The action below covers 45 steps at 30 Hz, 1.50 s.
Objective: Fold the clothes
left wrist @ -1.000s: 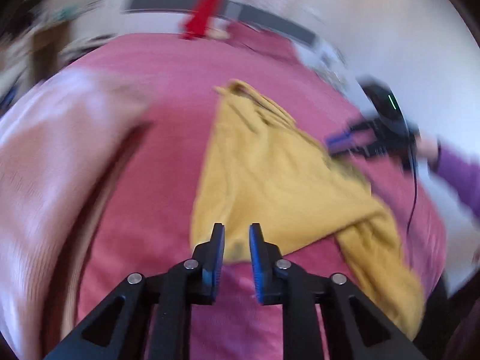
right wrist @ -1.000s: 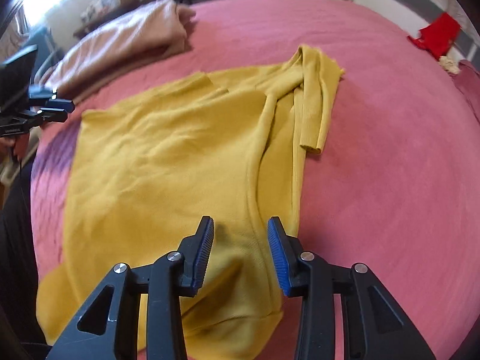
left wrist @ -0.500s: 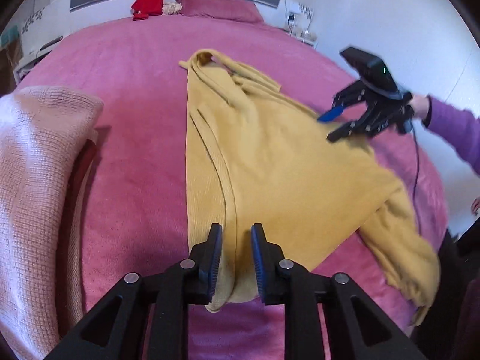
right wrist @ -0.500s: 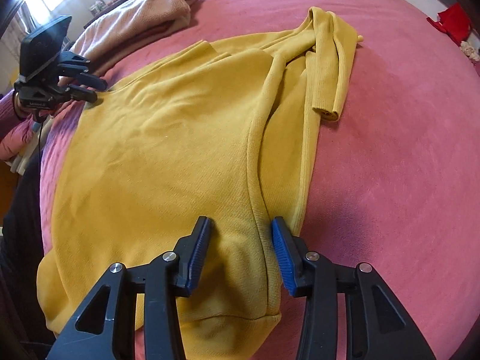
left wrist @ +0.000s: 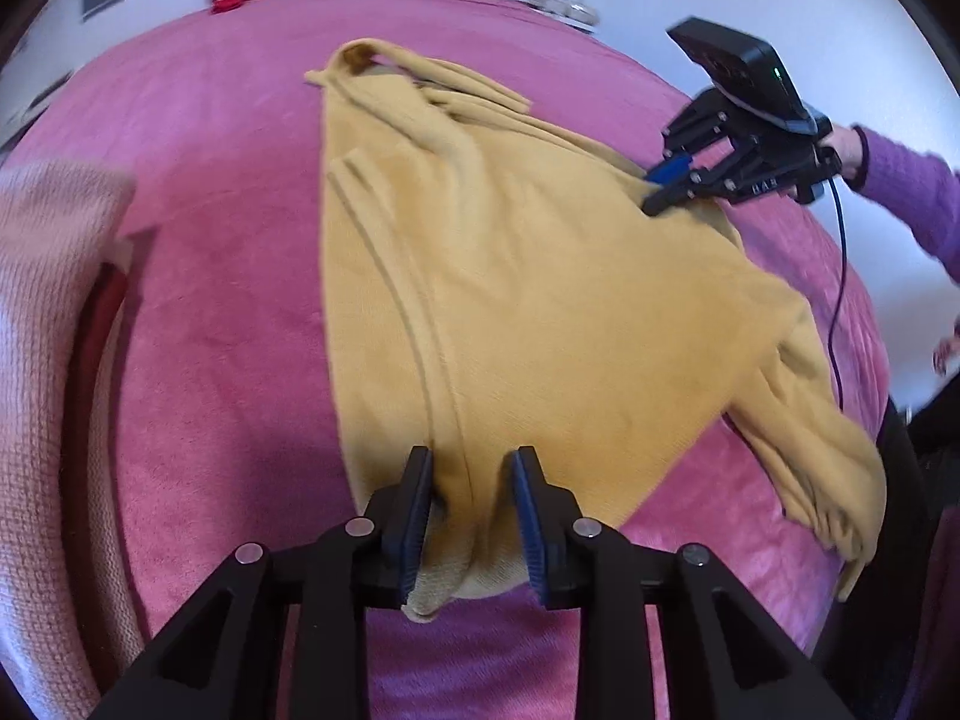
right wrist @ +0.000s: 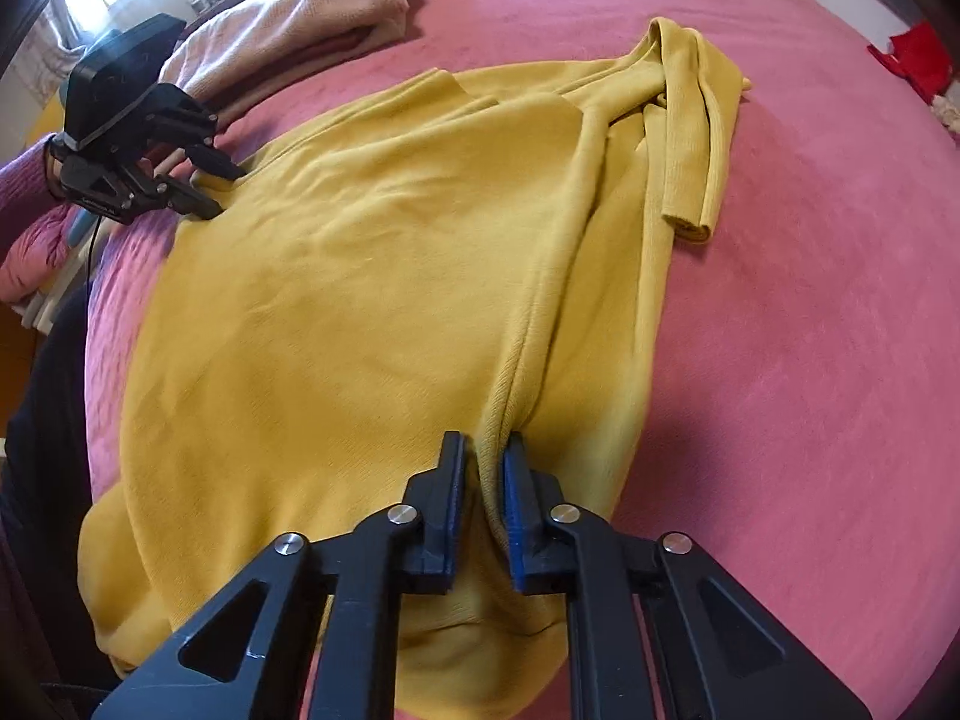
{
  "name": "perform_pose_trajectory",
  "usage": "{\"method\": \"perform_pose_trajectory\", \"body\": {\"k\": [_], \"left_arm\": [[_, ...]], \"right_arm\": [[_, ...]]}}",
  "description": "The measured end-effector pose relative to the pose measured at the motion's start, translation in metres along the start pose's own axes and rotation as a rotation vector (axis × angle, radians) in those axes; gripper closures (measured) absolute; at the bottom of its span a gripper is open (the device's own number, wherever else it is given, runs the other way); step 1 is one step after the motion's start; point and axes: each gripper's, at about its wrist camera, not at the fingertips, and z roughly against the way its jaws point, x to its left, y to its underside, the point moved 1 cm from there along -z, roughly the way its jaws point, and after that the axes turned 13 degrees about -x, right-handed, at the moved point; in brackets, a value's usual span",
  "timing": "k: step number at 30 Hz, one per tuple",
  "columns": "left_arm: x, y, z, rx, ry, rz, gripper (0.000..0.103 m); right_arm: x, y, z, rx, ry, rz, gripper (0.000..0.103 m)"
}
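Yellow sweater (right wrist: 372, 276) lies spread on the pink bedspread (right wrist: 810, 312). Right gripper (right wrist: 485, 504), angled steeply down, is closing, pinching a fabric ridge. Left gripper (left wrist: 471, 516), likewise angled, is opening; a fold sits loosely between its jaws.

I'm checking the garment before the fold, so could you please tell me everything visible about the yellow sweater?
The yellow sweater is a mustard knit lying mostly flat on the pink bedspread, one sleeve folded over its body and ribbed at the cuff. The right tongs are closing on a raised ridge of fabric. The left tongs, opening, straddle another fold near its edge.
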Motion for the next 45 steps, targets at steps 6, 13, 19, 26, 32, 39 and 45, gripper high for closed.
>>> {"method": "perform_pose_trajectory", "body": {"k": [6, 13, 19, 26, 32, 39, 45], "left_arm": [[0.010, -0.004, -0.018, 0.058, 0.032, 0.028, 0.074], [-0.020, -0.006, -0.038, 0.028, -0.144, -0.119, 0.087], [-0.037, -0.027, -0.027, -0.062, -0.220, -0.082, 0.097], [-0.060, -0.072, 0.030, -0.276, -0.229, -0.069, 0.097], [-0.078, -0.069, 0.025, -0.233, -0.232, -0.113, 0.097], [-0.062, -0.036, 0.029, -0.197, -0.231, -0.056, 0.097], [-0.045, -0.014, 0.020, -0.185, -0.195, -0.012, 0.097]], "right_arm": [[0.007, 0.020, 0.033, -0.174, -0.031, -0.151, 0.092], [0.006, 0.055, 0.089, -0.434, -0.180, -0.423, 0.092], [0.005, 0.079, 0.112, -0.612, -0.254, -0.693, 0.097], [0.024, 0.086, 0.165, -0.750, -0.169, -0.748, 0.095], [0.029, 0.038, 0.161, -0.563, 0.095, -0.439, 0.020], [0.017, -0.032, 0.081, -0.193, 0.058, -0.003, 0.024], [0.000, -0.025, 0.019, 0.084, -0.070, 0.047, 0.050]]}}
